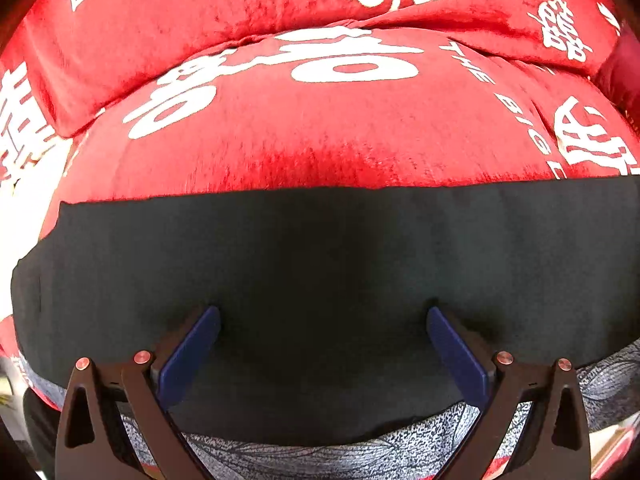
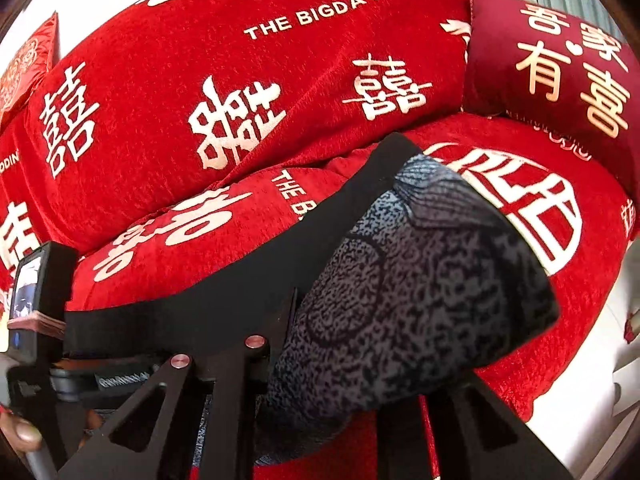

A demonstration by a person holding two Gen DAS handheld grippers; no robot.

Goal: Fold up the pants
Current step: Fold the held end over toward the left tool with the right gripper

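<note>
The pants (image 1: 320, 248) lie across a red sofa seat: a broad black band with grey patterned cloth (image 1: 320, 452) along its near edge. My left gripper (image 1: 323, 312) is open, its blue pads (image 1: 192, 356) resting on the black band, one on each side. In the right wrist view the grey patterned pants (image 2: 412, 296) with the black band (image 2: 240, 280) drape over my right gripper, hiding its fingertips; the cloth seems bunched between the fingers. The left gripper's body (image 2: 36, 312) shows at the far left of that view.
The red sofa seat (image 1: 320, 136) and back cushion (image 2: 248, 76) carry white characters. A darker red pillow (image 2: 560, 68) stands at the right end. A white surface lies beyond the seat's right edge (image 2: 592, 360).
</note>
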